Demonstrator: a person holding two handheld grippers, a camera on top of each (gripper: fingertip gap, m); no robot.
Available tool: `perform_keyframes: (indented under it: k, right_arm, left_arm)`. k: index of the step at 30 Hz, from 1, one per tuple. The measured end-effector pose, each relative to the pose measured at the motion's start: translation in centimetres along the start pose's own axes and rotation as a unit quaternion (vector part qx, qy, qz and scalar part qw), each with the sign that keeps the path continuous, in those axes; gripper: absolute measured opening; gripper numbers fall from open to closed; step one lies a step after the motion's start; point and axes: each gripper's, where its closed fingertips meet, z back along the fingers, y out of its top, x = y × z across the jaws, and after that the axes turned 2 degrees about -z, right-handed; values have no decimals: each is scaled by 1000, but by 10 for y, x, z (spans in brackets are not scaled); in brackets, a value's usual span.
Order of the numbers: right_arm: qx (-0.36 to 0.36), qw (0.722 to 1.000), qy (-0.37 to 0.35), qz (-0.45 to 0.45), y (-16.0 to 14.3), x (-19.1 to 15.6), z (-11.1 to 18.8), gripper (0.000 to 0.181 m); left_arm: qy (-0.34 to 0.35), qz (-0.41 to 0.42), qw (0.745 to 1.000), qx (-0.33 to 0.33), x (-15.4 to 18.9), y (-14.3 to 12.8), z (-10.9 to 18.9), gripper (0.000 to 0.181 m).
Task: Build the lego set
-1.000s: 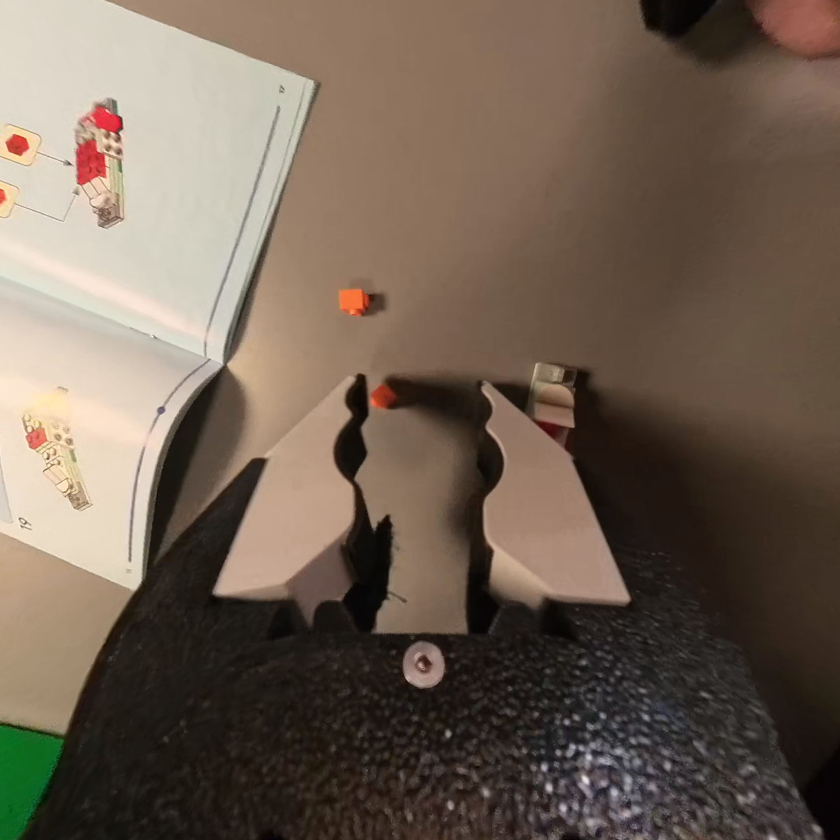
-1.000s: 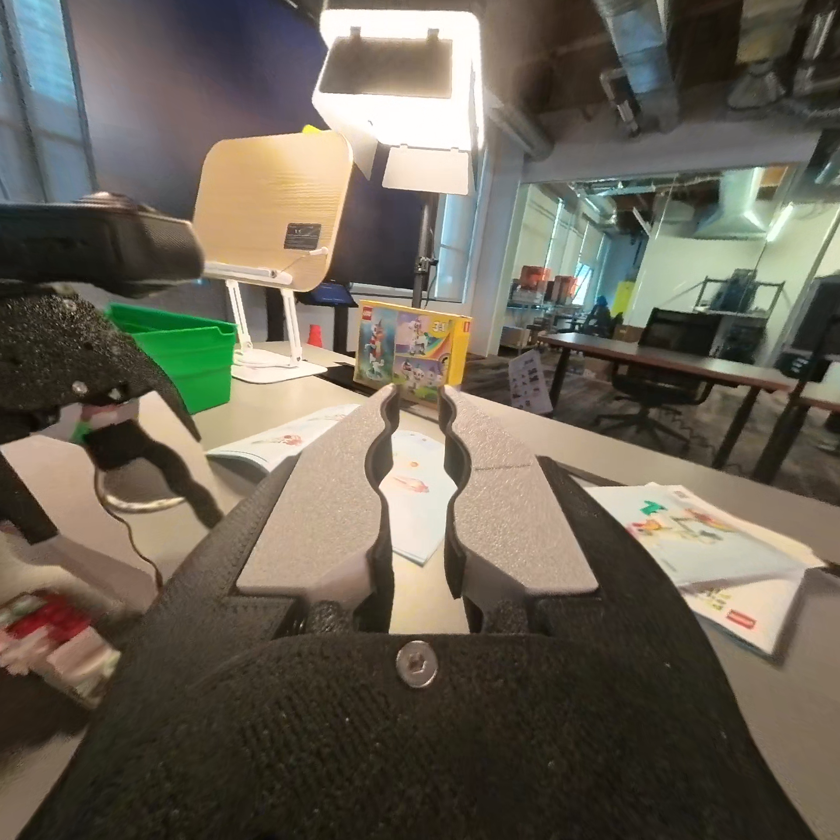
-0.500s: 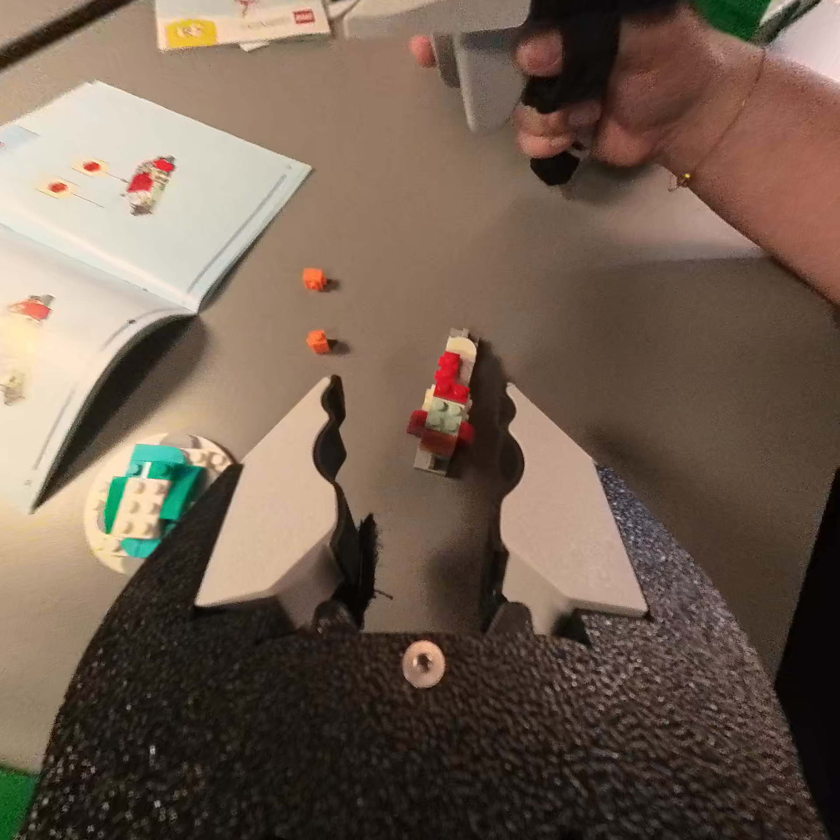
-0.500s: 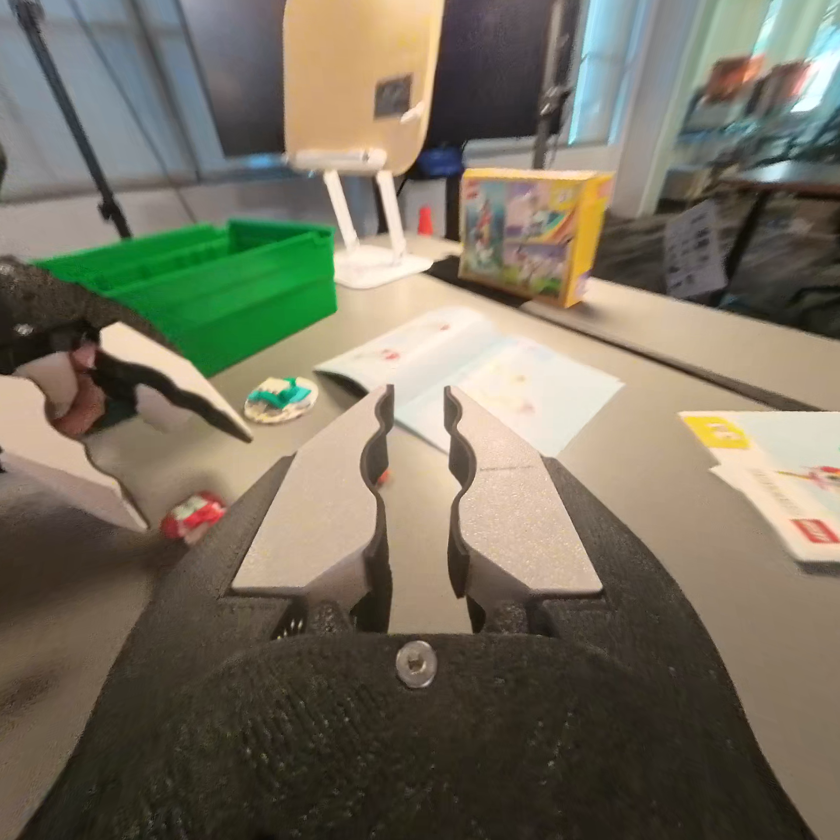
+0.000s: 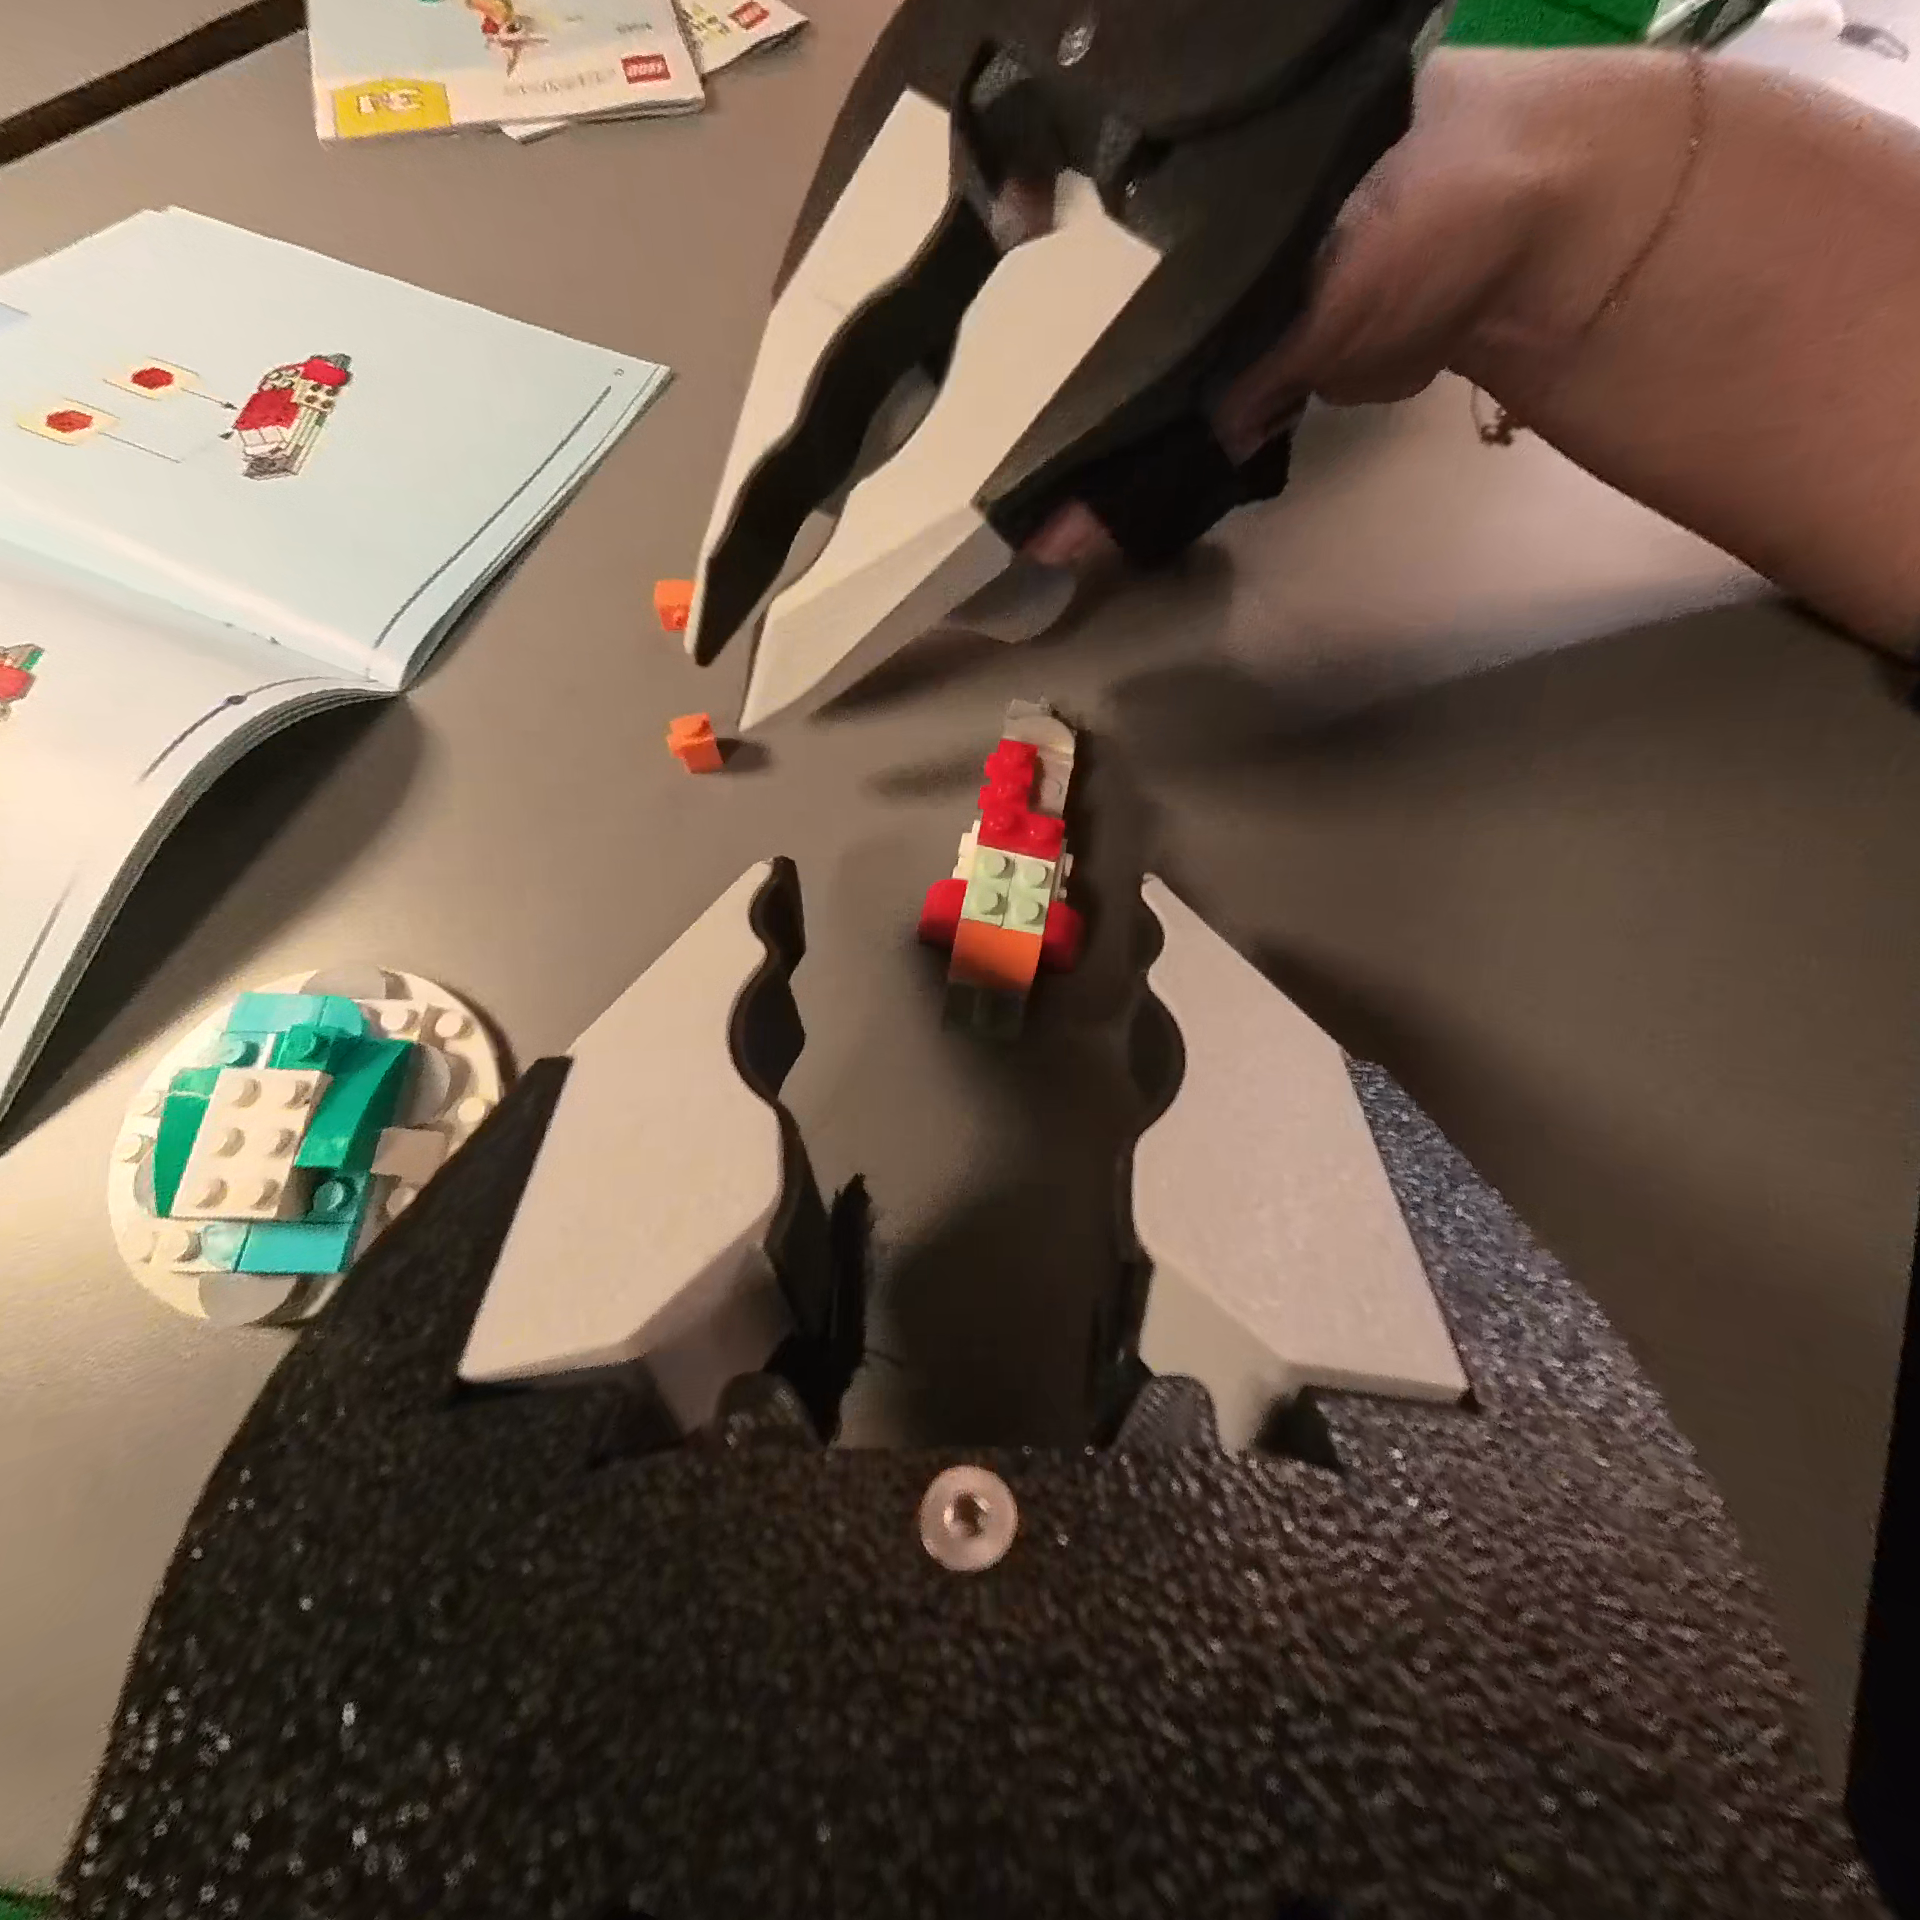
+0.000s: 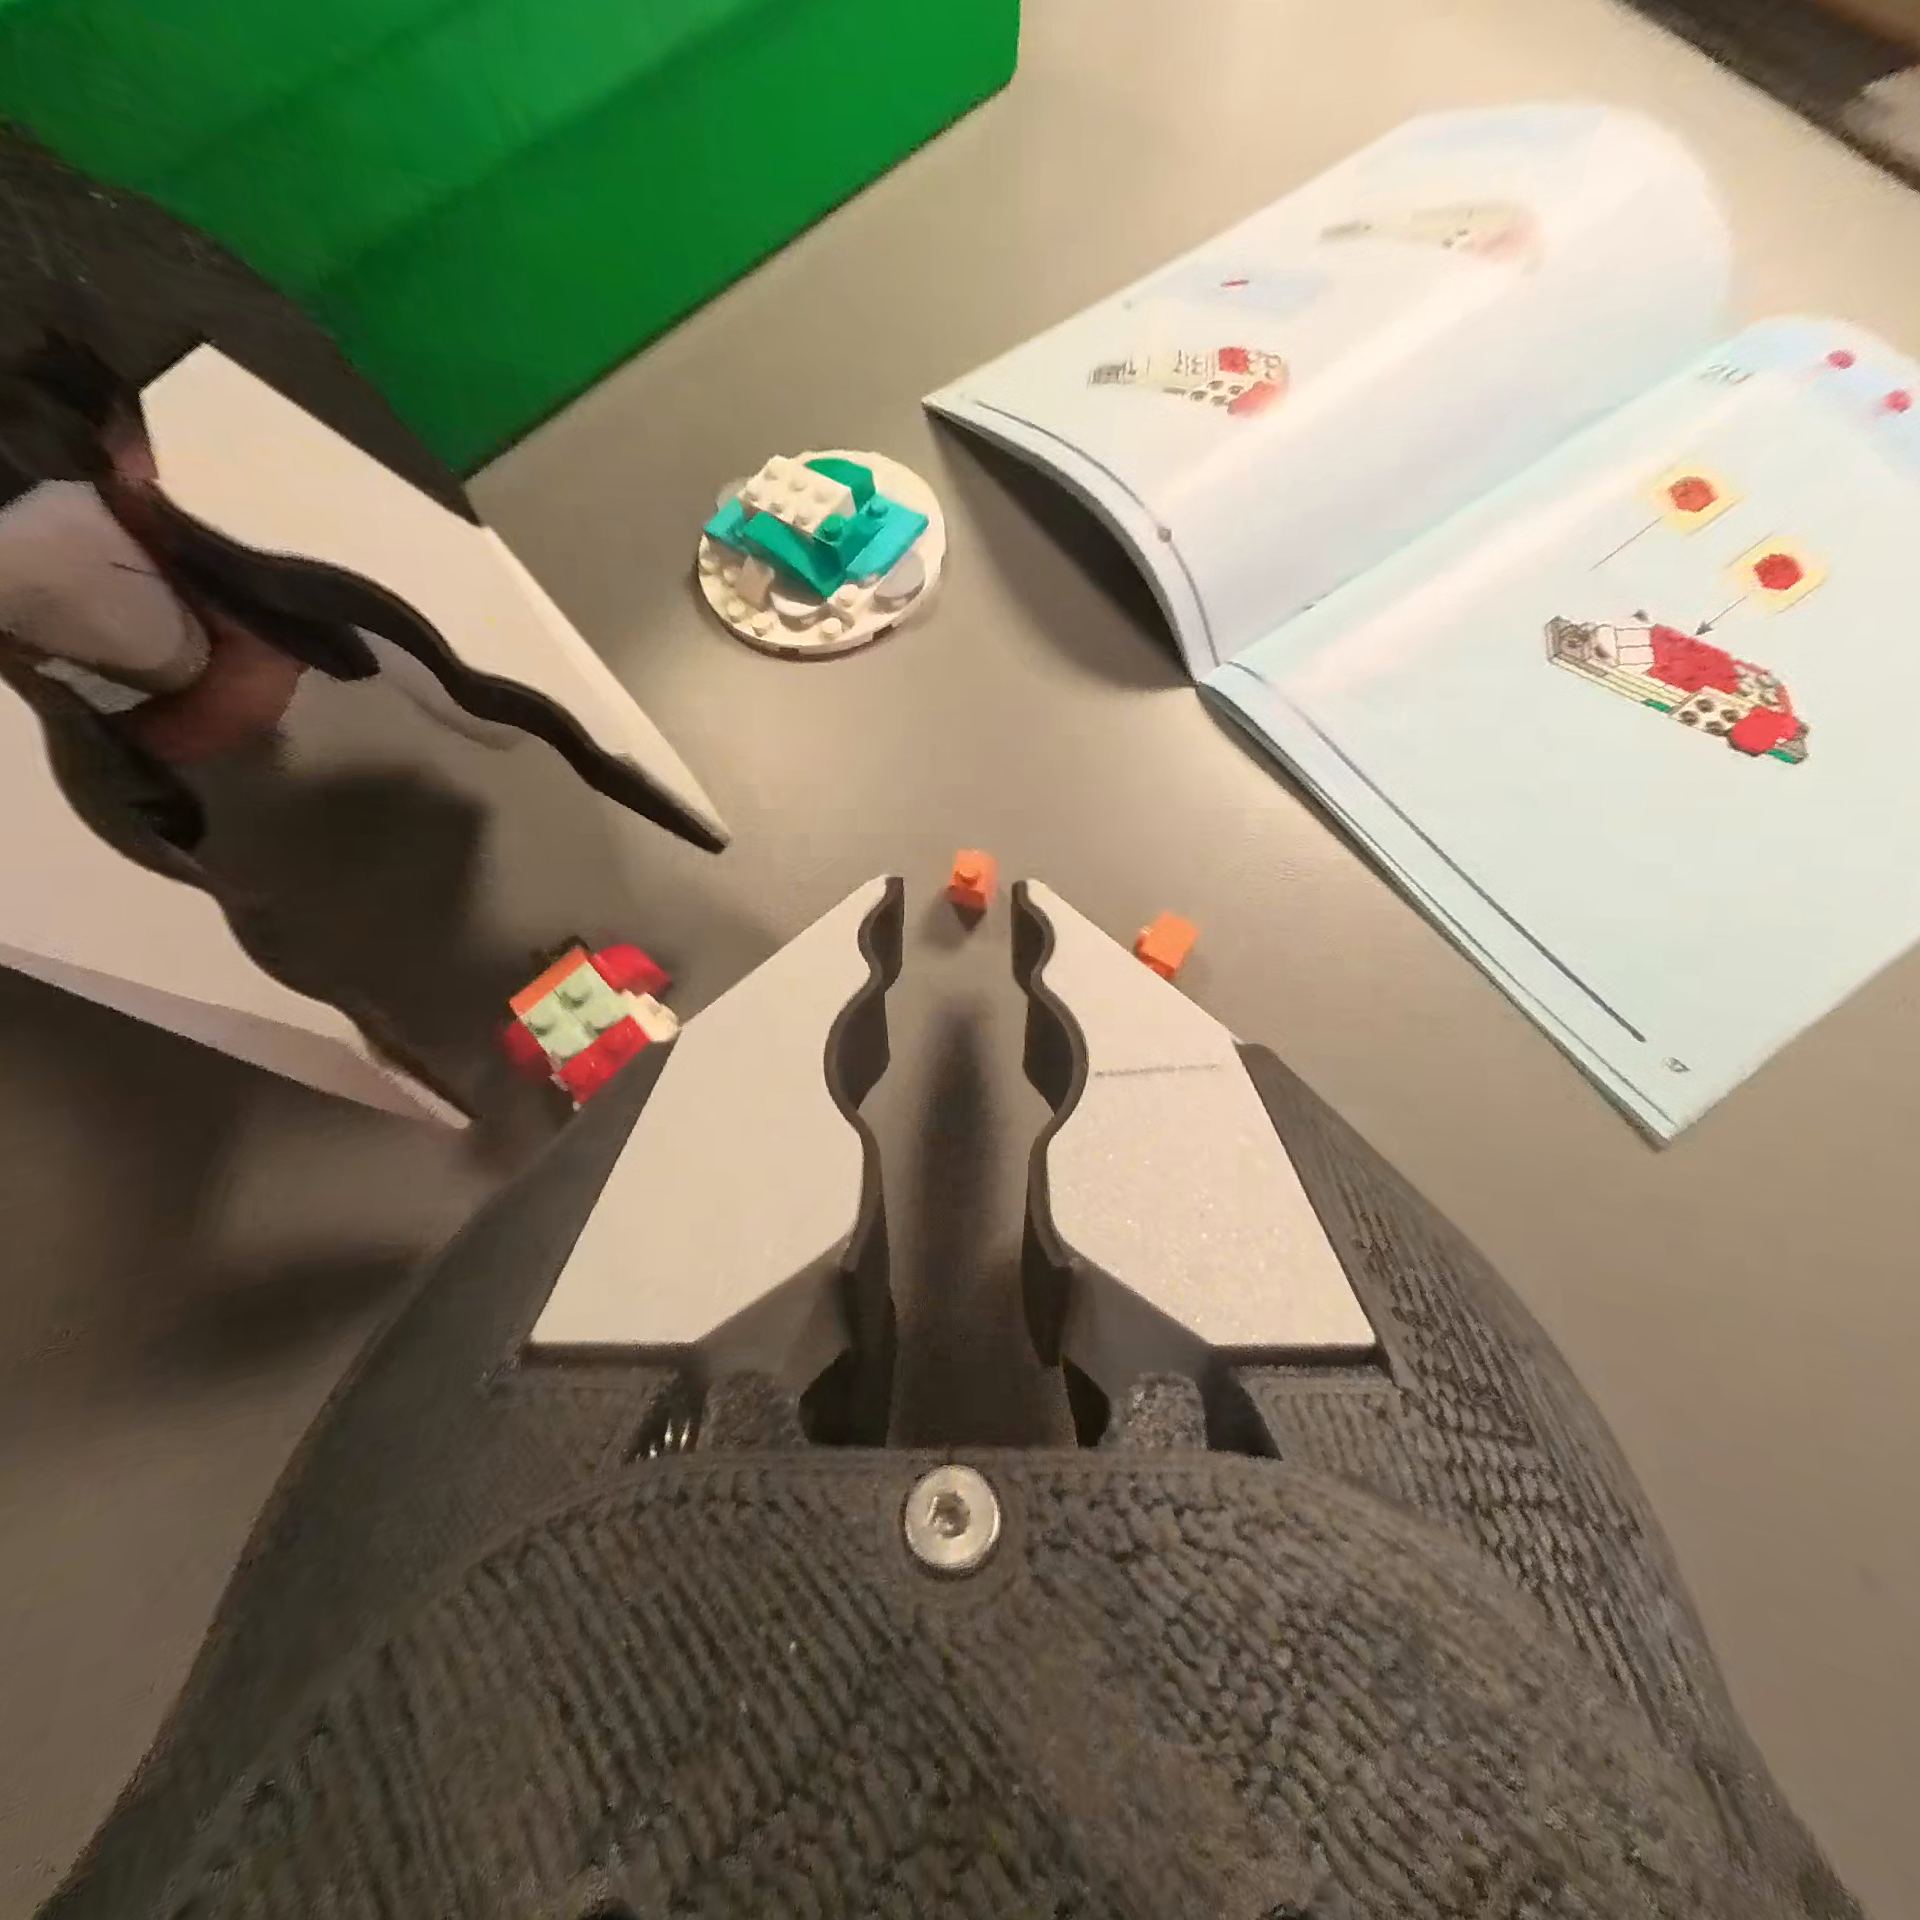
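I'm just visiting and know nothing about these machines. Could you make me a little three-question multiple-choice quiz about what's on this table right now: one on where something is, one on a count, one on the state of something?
1. Where does the round white plate with teal bricks lie?
A. Inside the green bin
B. On the table beside the open booklet
C. Between the right gripper's fingers

2. How many small loose orange bricks lie on the table?
A. Two
B. Four
C. None

3. What is the left gripper doing?
A. Shut on the red model
B. Shut on an orange brick
C. Open, holding nothing

Answers:
1 B: the plate rests on the table, between the green bin and the open booklet.
2 A: one orange brick sits just ahead of the right gripper, another beside it.
3 C: the left gripper has its fingers spread, and the red model lies untouched between them.
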Motion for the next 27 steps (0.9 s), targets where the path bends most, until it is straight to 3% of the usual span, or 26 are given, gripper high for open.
perform_keyframes:
  k: [1,13,16,19,21,24,27]
  right_arm:
    - [-7,1000,-3,0,0,1,-2,19]
    - [-14,1000,-12,10,-3,6,-15,7]
    - [66,995,67,38,16,-18,1,6]
    - [171,970,167,41,37,-45,33,6]
    - [205,958,199,38,41,-51,51,6]
    - [209,956,202,40,35,-50,64,6]
    - [143,977,143,62,10,-37,64,6]
  left_arm:
    - [0,0,1000,1,0,0,0,59]
    - [10,33,999,-5,-2,-6,-8,58]
    - [9,32,999,-3,-2,-6,-7,57]
    - [3,36,999,-3,-1,-6,-7,55]
    - [-3,37,999,-4,0,-6,-8,55]
    - [-9,37,999,3,2,-4,-7,55]
    - [-13,41,999,1,2,-5,-7,55]
